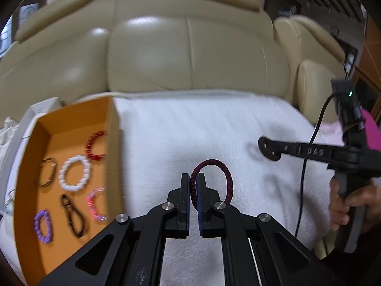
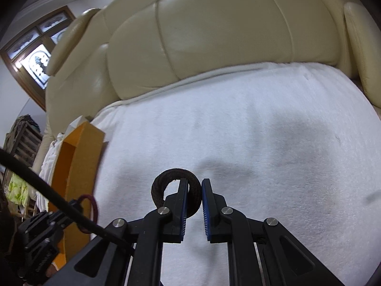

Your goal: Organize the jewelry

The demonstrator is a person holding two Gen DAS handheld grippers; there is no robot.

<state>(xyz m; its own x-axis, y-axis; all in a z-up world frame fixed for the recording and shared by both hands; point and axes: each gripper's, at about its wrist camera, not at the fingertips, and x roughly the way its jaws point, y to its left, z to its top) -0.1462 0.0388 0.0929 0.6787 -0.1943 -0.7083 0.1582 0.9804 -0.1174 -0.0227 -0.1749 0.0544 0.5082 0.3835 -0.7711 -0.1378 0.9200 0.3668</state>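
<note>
A cream leather sofa (image 1: 190, 47) carries a white fleecy blanket (image 1: 214, 131). On the blanket, at nine o'clock in the left wrist view, sits an open orange cardboard box (image 1: 28, 166) already holding several bracelets, among them a white pearl-bead bracelet (image 1: 75, 172).

The left gripper (image 1: 193, 190) is clamped on a dark red coiled hair band (image 1: 214, 181), lifted off the blanket. The right gripper (image 2: 195, 197) pinches a thick dark brown fabric hair tie (image 2: 176, 190) at twelve o'clock in its own view.

I judge the step to be carrying both to the box: travel high enough to clear the wall, and release over a bare patch of its floor.
</note>
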